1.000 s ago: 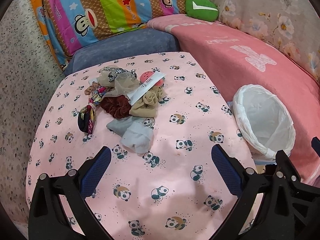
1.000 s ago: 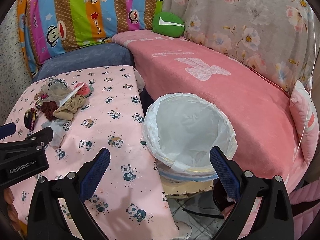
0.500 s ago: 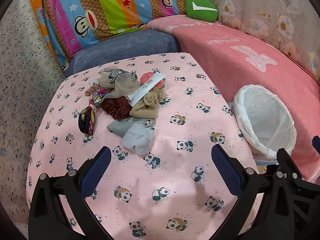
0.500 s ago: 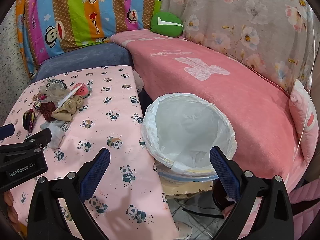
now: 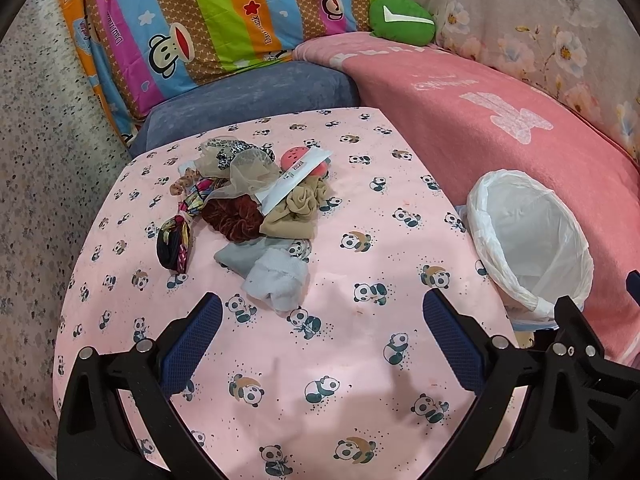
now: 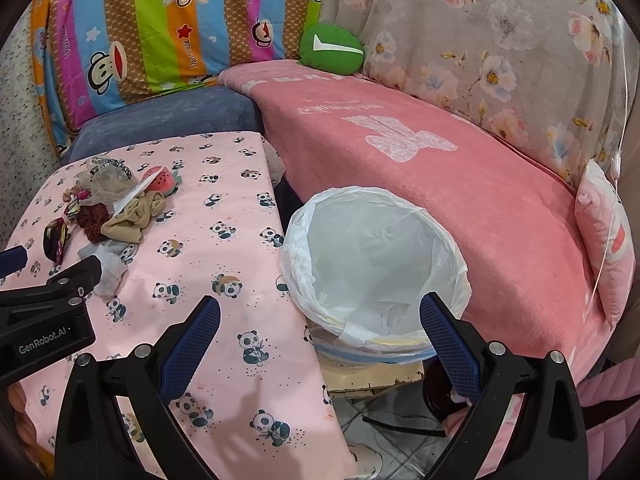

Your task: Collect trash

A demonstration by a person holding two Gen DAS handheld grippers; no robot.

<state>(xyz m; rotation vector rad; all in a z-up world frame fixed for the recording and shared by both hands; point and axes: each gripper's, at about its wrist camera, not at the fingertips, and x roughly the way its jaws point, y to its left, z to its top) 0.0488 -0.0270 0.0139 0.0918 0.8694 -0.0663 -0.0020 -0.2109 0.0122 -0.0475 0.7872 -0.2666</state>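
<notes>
A heap of small items lies on the pink panda tablecloth (image 5: 360, 360): a grey sock (image 5: 276, 276), a beige stocking (image 5: 296, 208), a dark red scrunchie (image 5: 232, 216), a white paper strip (image 5: 296, 180) and a patterned hair tie (image 5: 176, 240). My left gripper (image 5: 322, 344) hovers open just short of the grey sock, nothing between its fingers. A bin with a white liner (image 6: 376, 264) stands off the table's right edge. My right gripper (image 6: 320, 344) is open near the bin's front rim, empty. The heap (image 6: 120, 216) sits far left in the right wrist view.
A pink blanket (image 6: 420, 152) covers the sofa behind the bin, with a green cushion (image 6: 332, 50) and a striped cartoon pillow (image 5: 208, 20) at the back. The left gripper's body (image 6: 44, 316) juts in at the left. Tiled floor (image 6: 392, 432) shows below the bin.
Both views have shifted slightly; the heap and the bin sit a little closer and lower in frame. Both grippers stay open and empty.
</notes>
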